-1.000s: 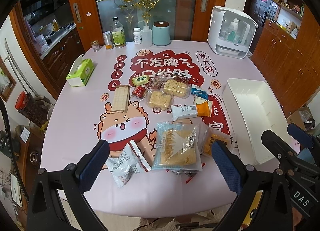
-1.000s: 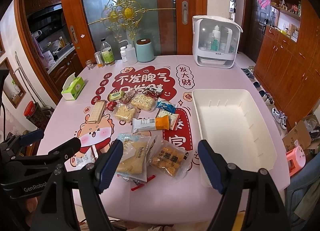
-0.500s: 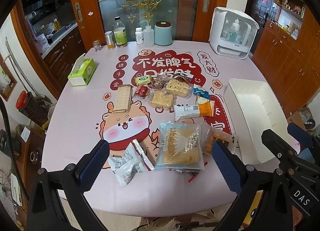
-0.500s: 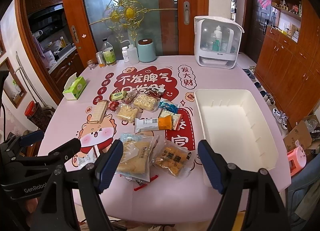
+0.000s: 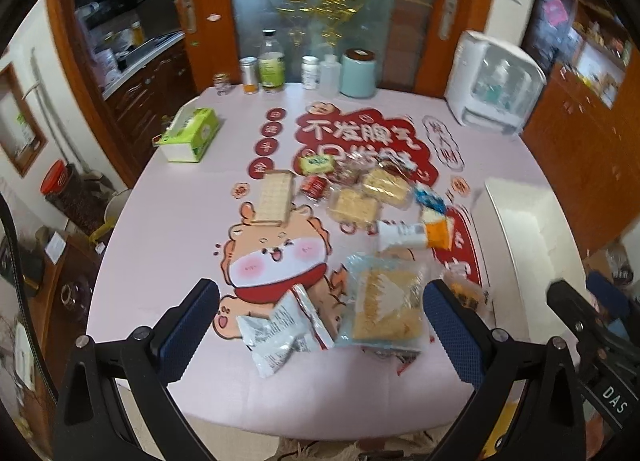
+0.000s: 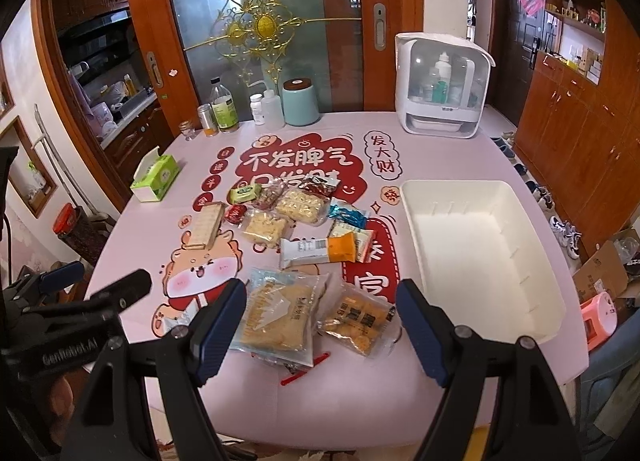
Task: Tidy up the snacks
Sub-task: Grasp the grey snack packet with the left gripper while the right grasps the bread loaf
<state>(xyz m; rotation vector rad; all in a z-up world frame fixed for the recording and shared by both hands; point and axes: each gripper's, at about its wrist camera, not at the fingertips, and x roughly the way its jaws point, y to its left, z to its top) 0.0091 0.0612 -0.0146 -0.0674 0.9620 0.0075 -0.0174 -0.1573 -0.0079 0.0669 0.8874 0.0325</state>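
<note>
Several snack packs lie in the middle of a pink table. A large clear cracker bag (image 6: 276,313) and an orange biscuit pack (image 6: 358,323) lie nearest. A white-and-orange bar (image 6: 318,251) and a long wafer pack (image 6: 206,225) lie behind them. A silver packet (image 5: 280,331) lies near the front edge. An empty white bin (image 6: 476,249) stands on the right. My left gripper (image 5: 320,321) is open above the silver packet and cracker bag. My right gripper (image 6: 320,325) is open above the cracker bag and biscuit pack. Both are empty.
A green tissue box (image 6: 156,177) sits at the table's left. Bottles and a teal canister (image 6: 300,103) stand along the far edge. A white sterilizer cabinet (image 6: 440,87) stands at the far right. Wooden cabinets line the right wall.
Both grippers have moved a little forward and lower toward the near snacks. The left wrist view is now blurred by motion. Both stay open.
</note>
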